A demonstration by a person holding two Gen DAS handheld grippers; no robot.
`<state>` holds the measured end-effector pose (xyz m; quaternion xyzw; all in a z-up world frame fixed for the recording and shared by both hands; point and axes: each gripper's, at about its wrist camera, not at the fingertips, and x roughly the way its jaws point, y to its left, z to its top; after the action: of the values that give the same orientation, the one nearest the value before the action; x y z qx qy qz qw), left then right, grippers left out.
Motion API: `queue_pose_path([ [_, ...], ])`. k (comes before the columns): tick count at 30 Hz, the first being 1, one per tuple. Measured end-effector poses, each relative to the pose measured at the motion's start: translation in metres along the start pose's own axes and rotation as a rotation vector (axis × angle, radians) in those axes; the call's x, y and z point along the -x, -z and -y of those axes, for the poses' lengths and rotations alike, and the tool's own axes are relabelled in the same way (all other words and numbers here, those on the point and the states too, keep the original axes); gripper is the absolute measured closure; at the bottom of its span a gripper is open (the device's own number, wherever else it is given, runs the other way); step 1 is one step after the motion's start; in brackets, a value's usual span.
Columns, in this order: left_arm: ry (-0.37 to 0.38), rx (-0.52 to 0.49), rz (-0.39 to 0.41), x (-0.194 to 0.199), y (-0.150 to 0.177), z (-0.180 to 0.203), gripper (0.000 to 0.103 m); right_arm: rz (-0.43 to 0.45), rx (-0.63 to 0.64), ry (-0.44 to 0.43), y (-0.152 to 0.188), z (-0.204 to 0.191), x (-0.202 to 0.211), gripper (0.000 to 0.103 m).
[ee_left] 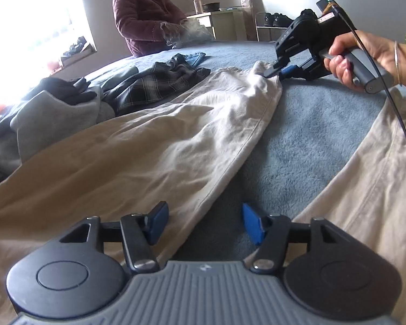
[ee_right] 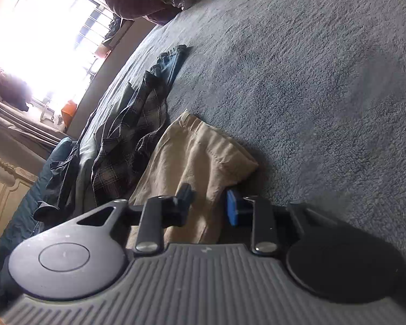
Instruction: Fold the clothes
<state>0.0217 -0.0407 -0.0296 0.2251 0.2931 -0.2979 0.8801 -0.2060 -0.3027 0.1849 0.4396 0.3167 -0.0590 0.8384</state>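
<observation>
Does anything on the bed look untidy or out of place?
Yes. Behind the beige trousers, a plaid garment, a grey garment and jeans lie crumpled in a heap on the blue blanket, not folded.

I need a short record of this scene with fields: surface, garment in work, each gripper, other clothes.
surface: blue blanket
garment in work: beige trousers, spread flat
right gripper: shut on the hem of one trouser leg
left gripper: open, holds nothing, over the edge of the same leg
other clothes: plaid shirt, grey garment, in a heap beside the trousers
</observation>
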Motion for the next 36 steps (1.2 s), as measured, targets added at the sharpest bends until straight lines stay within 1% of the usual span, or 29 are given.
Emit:
queue_pose_path([
  [1, -0.002, 0.003, 0.001, 0.000, -0.001, 0.002, 0.053, 0.005, -0.002, -0.005, -0.001, 0.005, 0.001, 0.092],
  [2, -0.003, 0.011, 0.001, -0.002, -0.003, 0.002, 0.058, 0.012, -0.005, -0.017, 0.000, 0.008, 0.002, 0.093],
  [3, -0.005, 0.022, 0.000, -0.005, -0.005, 0.001, 0.070, 0.021, -0.009, -0.030, 0.000, 0.011, 0.004, 0.096],
  [4, -0.012, 0.028, 0.000, -0.006, -0.007, 0.001, 0.085, 0.034, -0.003, -0.041, 0.001, 0.012, 0.008, 0.097],
  [5, -0.018, 0.033, 0.000, -0.008, -0.010, 0.001, 0.091, 0.047, 0.004, -0.052, 0.001, 0.013, 0.011, 0.098],
  [6, -0.028, 0.032, 0.005, -0.008, -0.012, 0.001, 0.093, 0.063, 0.017, -0.055, 0.001, 0.012, 0.016, 0.099],
  [7, -0.031, 0.030, 0.018, -0.004, -0.013, 0.001, 0.097, 0.077, 0.023, -0.065, 0.001, 0.012, 0.021, 0.099],
  [8, -0.034, 0.027, 0.031, -0.001, -0.014, 0.001, 0.098, 0.090, 0.027, -0.076, 0.001, 0.011, 0.026, 0.100],
  [10, -0.035, 0.024, 0.066, 0.008, -0.017, 0.003, 0.099, 0.108, 0.036, -0.097, 0.000, 0.009, 0.038, 0.100],
  [12, -0.017, 0.030, 0.092, 0.019, -0.020, 0.005, 0.099, 0.134, 0.053, -0.103, -0.001, 0.006, 0.054, 0.100],
  [14, -0.002, 0.030, 0.102, 0.024, -0.021, 0.008, 0.098, 0.160, 0.071, -0.104, 0.000, 0.006, 0.070, 0.100],
  [16, 0.007, 0.018, 0.091, 0.022, -0.019, 0.013, 0.098, 0.169, 0.081, -0.109, 0.001, 0.011, 0.082, 0.100],
  [17, 0.009, 0.020, 0.077, 0.018, -0.017, 0.015, 0.098, 0.169, 0.085, -0.096, 0.002, 0.014, 0.085, 0.100],
  [20, 0.048, 0.072, 0.011, 0.001, -0.008, 0.015, 0.091, 0.152, 0.070, -0.064, 0.009, 0.029, 0.083, 0.100],
  [21, 0.056, 0.096, 0.017, 0.002, -0.006, 0.014, 0.089, 0.138, 0.066, -0.048, 0.012, 0.034, 0.079, 0.100],
  [22, 0.064, 0.120, 0.023, 0.002, -0.004, 0.012, 0.083, 0.112, 0.049, -0.036, 0.014, 0.040, 0.072, 0.097],
  [23, 0.074, 0.140, 0.038, 0.009, -0.003, 0.010, 0.079, 0.092, 0.005, -0.032, 0.015, 0.049, 0.068, 0.096],
  [25, 0.094, 0.181, 0.068, 0.022, 0.000, 0.006, 0.058, 0.069, -0.115, -0.084, 0.014, 0.068, 0.066, 0.095],
  [26, 0.095, 0.193, 0.086, 0.034, 0.002, 0.003, 0.055, 0.060, -0.182, -0.124, 0.012, 0.079, 0.068, 0.095],
  [27, 0.096, 0.204, 0.104, 0.045, 0.005, 0.001, 0.052, 0.061, -0.238, -0.152, 0.010, 0.088, 0.073, 0.089],
  [28, 0.094, 0.216, 0.116, 0.058, 0.009, -0.002, 0.049, 0.076, -0.276, -0.163, 0.007, 0.094, 0.080, 0.083],
  [29, 0.090, 0.233, 0.125, 0.073, 0.014, -0.007, 0.048, 0.106, -0.289, -0.155, 0.005, 0.098, 0.090, 0.080],
  [30, 0.080, 0.256, 0.130, 0.089, 0.022, -0.013, 0.044, 0.131, -0.282, -0.136, 0.003, 0.099, 0.101, 0.077],
  [31, 0.067, 0.288, 0.126, 0.104, 0.032, -0.020, 0.041, 0.155, -0.274, -0.119, 0.002, 0.100, 0.113, 0.077],
  [32, 0.054, 0.320, 0.122, 0.120, 0.042, -0.028, 0.040, 0.163, -0.255, -0.122, 0.003, 0.099, 0.125, 0.077],
  [34, 0.052, 0.394, 0.111, 0.149, 0.068, -0.044, 0.038, 0.136, -0.177, -0.148, 0.013, 0.089, 0.148, 0.077],
  [36, 0.040, 0.478, 0.094, 0.174, 0.097, -0.059, 0.038, 0.072, -0.048, -0.167, 0.035, 0.073, 0.167, 0.077],
])
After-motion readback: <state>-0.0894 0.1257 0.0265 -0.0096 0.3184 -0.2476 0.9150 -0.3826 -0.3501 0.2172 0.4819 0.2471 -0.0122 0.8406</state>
